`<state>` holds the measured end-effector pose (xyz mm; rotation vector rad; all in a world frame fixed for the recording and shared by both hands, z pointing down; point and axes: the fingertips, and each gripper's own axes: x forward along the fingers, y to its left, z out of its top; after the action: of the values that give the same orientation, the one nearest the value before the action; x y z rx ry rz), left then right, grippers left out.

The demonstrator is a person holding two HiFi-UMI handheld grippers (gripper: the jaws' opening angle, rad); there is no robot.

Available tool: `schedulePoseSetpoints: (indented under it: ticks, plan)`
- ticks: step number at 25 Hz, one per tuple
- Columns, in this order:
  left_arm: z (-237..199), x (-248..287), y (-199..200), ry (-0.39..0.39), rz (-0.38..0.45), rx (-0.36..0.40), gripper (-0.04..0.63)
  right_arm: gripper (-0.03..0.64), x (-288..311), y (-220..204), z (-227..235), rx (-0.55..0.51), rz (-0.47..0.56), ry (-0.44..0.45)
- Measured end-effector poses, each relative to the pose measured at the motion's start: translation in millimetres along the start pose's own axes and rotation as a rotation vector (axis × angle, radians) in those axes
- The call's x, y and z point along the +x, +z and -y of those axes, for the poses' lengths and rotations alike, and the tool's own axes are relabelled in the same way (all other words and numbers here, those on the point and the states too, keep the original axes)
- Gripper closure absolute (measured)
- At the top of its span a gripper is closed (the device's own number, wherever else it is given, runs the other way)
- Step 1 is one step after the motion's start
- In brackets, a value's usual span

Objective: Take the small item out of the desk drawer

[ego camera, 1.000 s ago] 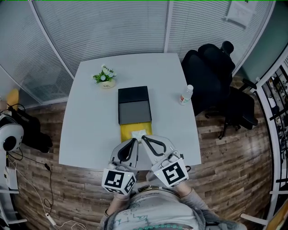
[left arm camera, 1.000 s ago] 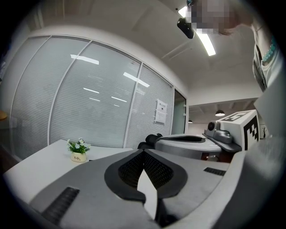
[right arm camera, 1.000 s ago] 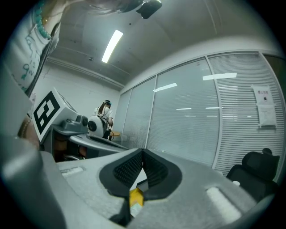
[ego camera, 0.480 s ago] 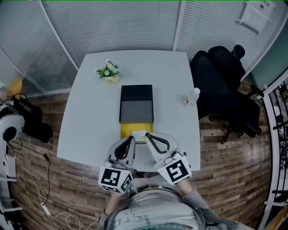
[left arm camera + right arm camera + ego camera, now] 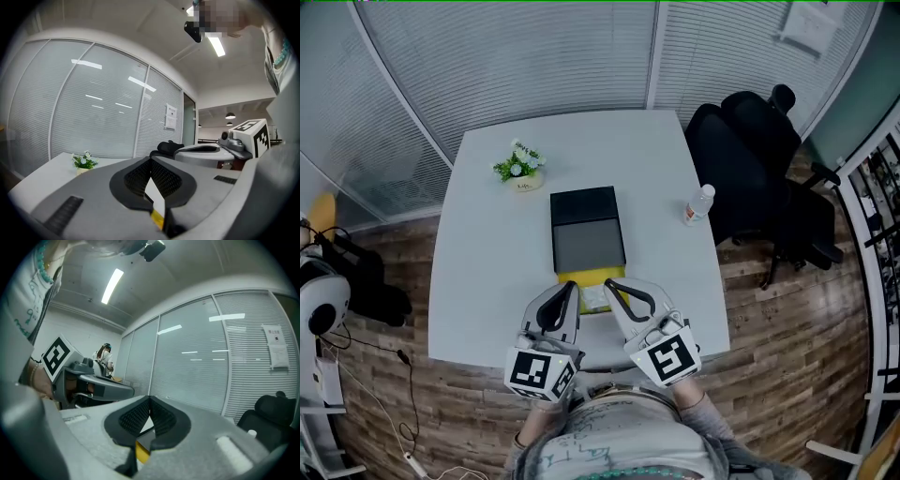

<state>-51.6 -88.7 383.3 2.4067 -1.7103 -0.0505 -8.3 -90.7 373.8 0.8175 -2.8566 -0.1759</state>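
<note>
A black drawer unit [image 5: 586, 225] lies in the middle of the white table [image 5: 478, 262]. Its yellow drawer [image 5: 581, 277] is pulled out toward me. A small white item [image 5: 594, 297] rests in the drawer. My left gripper [image 5: 573, 287] and right gripper [image 5: 609, 285] hover side by side over the drawer's near end, one on each side of the item. Both are shut with nothing between the pads. In the left gripper view the left gripper [image 5: 150, 160] has its tips touching, with a strip of yellow drawer [image 5: 157, 219] below. The right gripper [image 5: 150, 400] looks the same in the right gripper view.
A potted plant [image 5: 518, 164] stands at the table's back left. A water bottle [image 5: 697, 203] stands near the right edge. A black office chair [image 5: 750, 159] sits off the right side. Glass walls with blinds lie behind. Gear and cables [image 5: 323, 300] lie on the floor at left.
The head view has swung a little. Both grippers have edged forward over the drawer and now flank the white item. Their jaws have stayed shut.
</note>
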Motion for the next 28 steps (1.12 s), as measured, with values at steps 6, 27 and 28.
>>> schedulePoseSetpoints:
  ticks: [6,27,28]
  plan:
    - [-17.4,5.1,5.4,-0.119,-0.014,0.008,0.598,0.614,28.4,6.8,-7.5,0.006,-0.008,-0.040]
    - [-90.4,-18.5,-18.7,-0.349,-0.126,0.019,0.598,0.614,99.5,-16.3,-58.2,-0.063,-0.164,-0.088]
    - [-89.4,-17.5,-19.7,-0.349,-0.130,0.020,0.598,0.614,97.3,-18.1,-57.5,-0.064,-0.170,-0.083]
